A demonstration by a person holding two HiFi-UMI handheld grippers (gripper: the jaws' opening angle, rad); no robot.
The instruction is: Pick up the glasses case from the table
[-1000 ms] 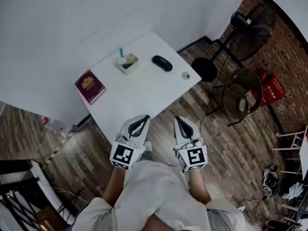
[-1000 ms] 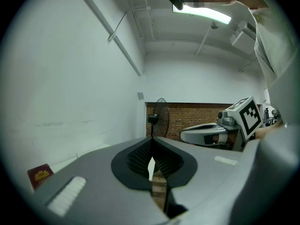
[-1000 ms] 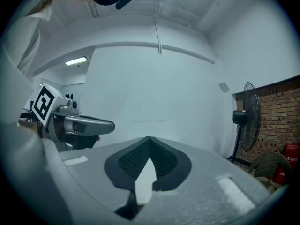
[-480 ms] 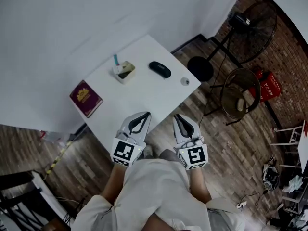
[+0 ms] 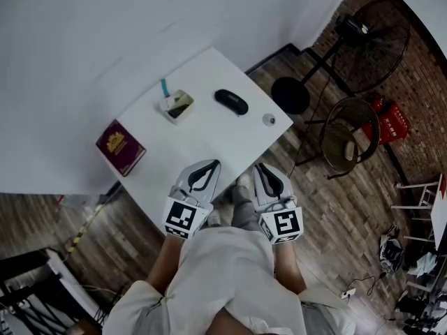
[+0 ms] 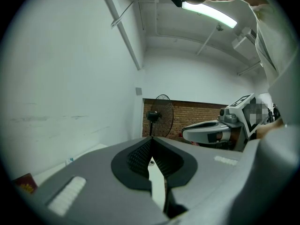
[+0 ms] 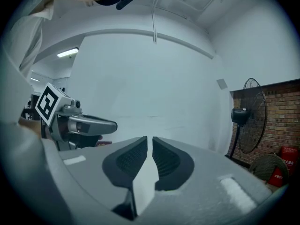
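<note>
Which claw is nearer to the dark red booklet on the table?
Left. In the head view the left claw is down-right of the booklet; the right claw is farther right, beyond the left one.

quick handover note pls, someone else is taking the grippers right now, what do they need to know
Left gripper: shut, empty.
Right gripper: jaws closed to a thin slit, empty.
Both are over the near edge of the table.
Glasses case: black, lying on the far part of the table, untouched, nearer the right gripper.
Done: nothing picked up yet.
Left: open a gripper, reach across, close on the case and lift it.
</note>
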